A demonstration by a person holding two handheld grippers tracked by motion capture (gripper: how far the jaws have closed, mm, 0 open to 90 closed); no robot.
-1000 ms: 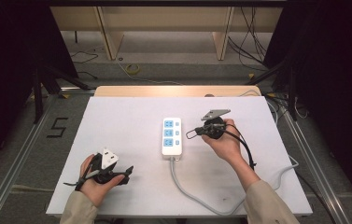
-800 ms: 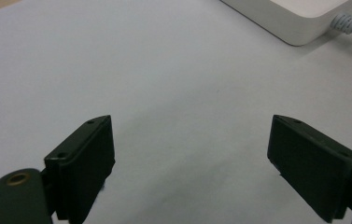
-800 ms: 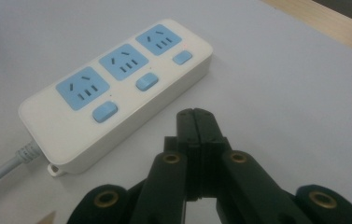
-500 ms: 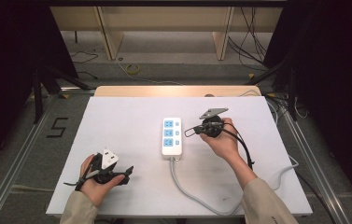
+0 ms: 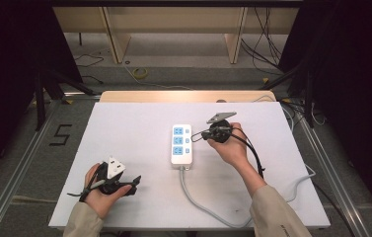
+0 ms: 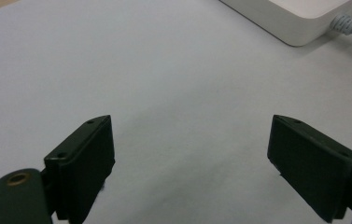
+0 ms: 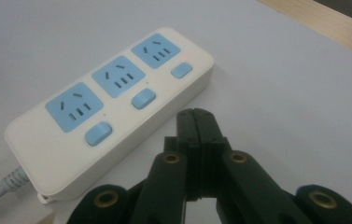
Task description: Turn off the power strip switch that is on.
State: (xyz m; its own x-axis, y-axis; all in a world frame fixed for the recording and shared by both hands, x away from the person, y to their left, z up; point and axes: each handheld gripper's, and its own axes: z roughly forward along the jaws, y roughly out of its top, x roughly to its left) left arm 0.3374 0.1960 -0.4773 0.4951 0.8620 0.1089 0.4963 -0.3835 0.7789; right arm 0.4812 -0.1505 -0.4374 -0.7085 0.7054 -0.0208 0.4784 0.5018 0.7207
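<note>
A white power strip [image 5: 181, 143] with three blue sockets and three blue switches lies mid-table, its grey cable [image 5: 208, 207] running toward the front edge and round to the right. In the right gripper view the strip [image 7: 108, 107] is just left of my right gripper [image 7: 197, 122], whose jaws are pressed together with nothing between them. From above, the right gripper [image 5: 197, 137] hovers at the strip's right side, level with the switches. My left gripper [image 5: 135, 181] rests near the front left of the table, jaws wide apart over bare surface [image 6: 190, 140], and the strip's cable end [image 6: 299, 21] lies far ahead of it.
The white table top [image 5: 129, 128] has a wooden strip [image 5: 183, 96] along its far edge. Metal rails [image 5: 20, 163] flank the table on the floor. Loose cables [image 5: 139, 73] lie on the floor beyond it.
The right gripper has crept slightly left, closer to the strip's switch side. The left gripper has stayed put.
</note>
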